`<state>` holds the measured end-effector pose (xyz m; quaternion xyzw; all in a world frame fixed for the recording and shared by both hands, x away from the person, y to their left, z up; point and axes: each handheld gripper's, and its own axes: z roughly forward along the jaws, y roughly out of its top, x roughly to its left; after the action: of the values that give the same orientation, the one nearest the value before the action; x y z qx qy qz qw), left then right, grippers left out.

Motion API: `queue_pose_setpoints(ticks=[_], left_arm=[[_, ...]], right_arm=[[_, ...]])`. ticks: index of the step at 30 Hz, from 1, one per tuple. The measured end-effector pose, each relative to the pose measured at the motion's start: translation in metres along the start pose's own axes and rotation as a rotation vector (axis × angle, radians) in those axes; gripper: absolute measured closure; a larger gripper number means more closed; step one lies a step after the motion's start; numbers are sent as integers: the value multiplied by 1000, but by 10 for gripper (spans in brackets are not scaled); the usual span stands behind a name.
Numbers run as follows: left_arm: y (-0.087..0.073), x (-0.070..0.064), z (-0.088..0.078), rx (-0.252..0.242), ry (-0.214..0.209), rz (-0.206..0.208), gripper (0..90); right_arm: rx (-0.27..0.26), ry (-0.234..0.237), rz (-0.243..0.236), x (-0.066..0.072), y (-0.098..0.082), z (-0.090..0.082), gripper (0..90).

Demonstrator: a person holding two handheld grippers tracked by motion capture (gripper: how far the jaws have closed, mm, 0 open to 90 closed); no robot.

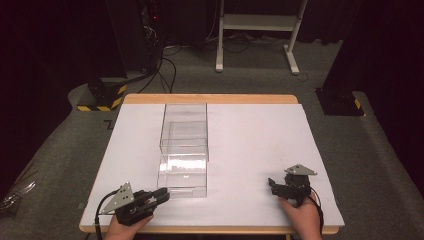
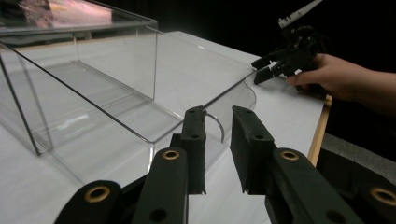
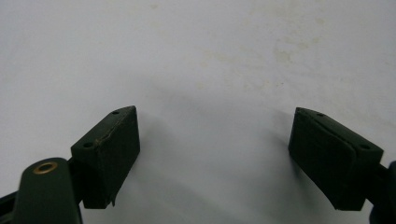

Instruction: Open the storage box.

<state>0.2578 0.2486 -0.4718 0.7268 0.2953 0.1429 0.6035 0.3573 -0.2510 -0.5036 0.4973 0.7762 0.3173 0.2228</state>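
In the left gripper view, the clear plastic open-fronted box [image 2: 93, 88] runs off the left and top edges, so its far end cannot be seen. In the high view both of the person's forearms are cut off by the bottom edge, and dark bundled items [image 1: 15, 192] on the grey floor at far left are too dim to identify. In the right gripper view, the black right jaw runs off the right edge.

A clear, empty rectangular plastic box [image 1: 183, 150] lies lengthwise, left of centre on the white bench [image 1: 260, 150].
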Motion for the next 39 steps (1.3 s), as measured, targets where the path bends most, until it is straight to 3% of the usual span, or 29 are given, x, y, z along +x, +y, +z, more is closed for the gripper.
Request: queue_pose_setpoints(ticks=[5, 8, 15, 18, 22, 23, 24, 27, 28, 29, 30, 31, 33, 35, 39], left_arm=[[4, 5, -9, -48, 25, -15, 726], [6, 15, -20, -88, 83, -38, 690], [4, 32, -35, -104, 155, -68, 656], [2, 40, -41, -90, 223, -58, 643], [-7, 54, -46, -28, 344, -40, 619], [-10, 62, -48, 5, 397, -53, 614], [-10, 62, -48, 5, 397, -53, 604], [-14, 71, -50, 51, 476, -69, 594], [-16, 76, -50, 94, 539, -83, 573], [-16, 76, -50, 94, 539, -83, 560], [-18, 79, -48, 142, 589, -88, 546], [-18, 79, -48, 142, 589, -88, 532], [-20, 82, -44, 198, 627, -81, 520], [-23, 84, -42, 235, 639, -83, 483], [-26, 92, -35, 309, 636, -136, 413]], right_arm=[[0, 0, 0, 0, 0, 0, 166], [0, 1, 0, 0, 0, 0, 166], [0, 1, 1, 0, 0, 0, 166], [-1, 1, -1, 0, 0, 0, 166], [0, 1, 2, 0, 0, 0, 166], [-1, 1, 0, 0, 0, 0, 166], [-1, 1, 0, 0, 0, 0, 166], [0, 1, 2, 0, 0, 0, 165], [-1, 1, 0, 0, 0, 0, 166], [-1, 1, 0, 0, 0, 0, 166], [-1, 1, 0, 0, 0, 0, 166], [-1, 1, 0, 0, 0, 0, 166], [0, 1, 2, 0, 0, 0, 166], [0, 1, 1, 0, 0, 0, 166], [0, 1, 1, 0, 0, 0, 166]])
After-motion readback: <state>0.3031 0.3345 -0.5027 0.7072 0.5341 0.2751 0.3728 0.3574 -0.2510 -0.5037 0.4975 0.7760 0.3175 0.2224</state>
